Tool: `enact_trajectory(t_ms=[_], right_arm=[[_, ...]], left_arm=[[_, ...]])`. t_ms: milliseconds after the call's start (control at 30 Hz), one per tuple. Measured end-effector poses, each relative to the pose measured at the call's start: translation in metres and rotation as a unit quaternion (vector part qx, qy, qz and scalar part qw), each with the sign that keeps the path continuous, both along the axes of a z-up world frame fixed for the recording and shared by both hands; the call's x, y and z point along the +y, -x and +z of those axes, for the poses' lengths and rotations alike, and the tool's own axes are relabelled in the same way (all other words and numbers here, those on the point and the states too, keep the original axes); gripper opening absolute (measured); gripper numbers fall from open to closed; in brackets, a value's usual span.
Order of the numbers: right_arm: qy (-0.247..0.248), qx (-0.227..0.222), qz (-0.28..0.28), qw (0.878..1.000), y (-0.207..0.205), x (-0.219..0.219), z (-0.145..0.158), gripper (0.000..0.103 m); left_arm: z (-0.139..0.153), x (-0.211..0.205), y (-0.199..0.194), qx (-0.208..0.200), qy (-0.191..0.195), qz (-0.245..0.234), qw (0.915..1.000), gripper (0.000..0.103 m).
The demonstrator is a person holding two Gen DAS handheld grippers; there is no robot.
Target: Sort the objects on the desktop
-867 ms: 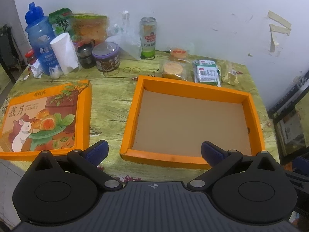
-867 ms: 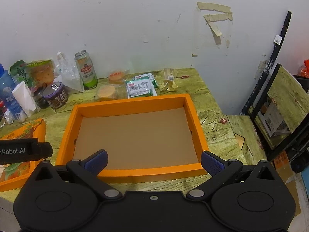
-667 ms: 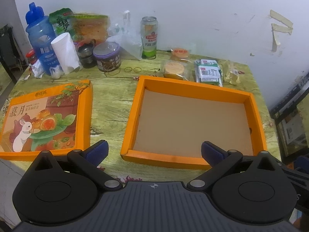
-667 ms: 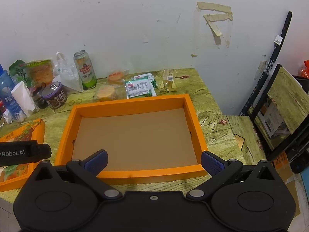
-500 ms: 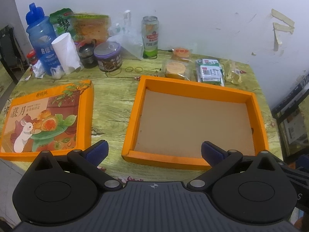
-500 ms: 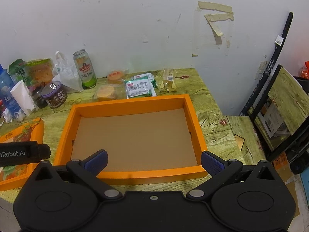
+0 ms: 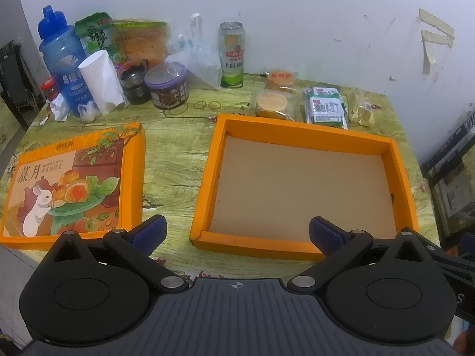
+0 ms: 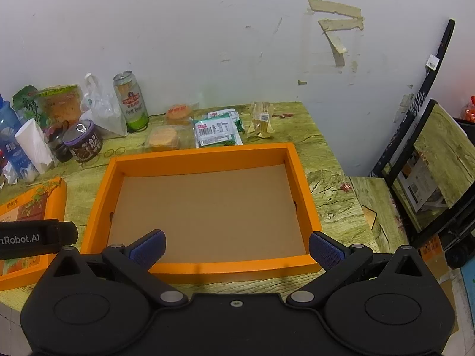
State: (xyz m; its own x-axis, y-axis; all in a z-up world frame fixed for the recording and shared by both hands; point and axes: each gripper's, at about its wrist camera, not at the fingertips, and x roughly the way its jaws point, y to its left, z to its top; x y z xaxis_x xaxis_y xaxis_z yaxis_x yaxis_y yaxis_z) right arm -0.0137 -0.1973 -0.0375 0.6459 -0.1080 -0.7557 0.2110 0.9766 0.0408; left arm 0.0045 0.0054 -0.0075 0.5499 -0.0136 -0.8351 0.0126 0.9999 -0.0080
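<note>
An empty orange box [image 7: 402,175] [image 8: 299,175] with a brown floor lies in the middle of the green-patterned table. Behind it lie two wrapped mooncakes [image 7: 272,103] [image 8: 163,141], a green snack packet [image 7: 326,109] [image 8: 218,132] and a yellowish packet [image 7: 360,107] [image 8: 261,119]. The box's printed orange lid [image 7: 71,182] [image 8: 32,204] lies flat to the left. My left gripper [image 7: 236,233] hovers open over the box's near edge, holding nothing. Open and empty too, my right gripper [image 8: 236,244] hangs over the same near edge.
At the back left stand a blue bottle [image 7: 63,59], a white paper roll [image 7: 101,81], a purple-lidded can [image 7: 169,86], a beer can [image 7: 232,53], a plastic bag [image 7: 199,59] and snack bags [image 7: 139,41]. Rubber bands [image 7: 207,105] lie nearby. A chair [image 8: 430,175] stands right of the table.
Both views drifted slightly; the scene shifted a little right in the left view and left in the right view. Nothing was grasped or moved.
</note>
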Motion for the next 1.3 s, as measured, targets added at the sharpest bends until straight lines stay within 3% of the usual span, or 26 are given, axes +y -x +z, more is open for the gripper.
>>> enact_trajectory(t_ms=[1300], right_arm=[[0.020,0.003,-0.013,1.000,0.007,0.015,0.001,0.102]], left_arm=[[-0.003,-0.004,0.009,-0.005,0.003,-0.020,0.9998,0.103]])
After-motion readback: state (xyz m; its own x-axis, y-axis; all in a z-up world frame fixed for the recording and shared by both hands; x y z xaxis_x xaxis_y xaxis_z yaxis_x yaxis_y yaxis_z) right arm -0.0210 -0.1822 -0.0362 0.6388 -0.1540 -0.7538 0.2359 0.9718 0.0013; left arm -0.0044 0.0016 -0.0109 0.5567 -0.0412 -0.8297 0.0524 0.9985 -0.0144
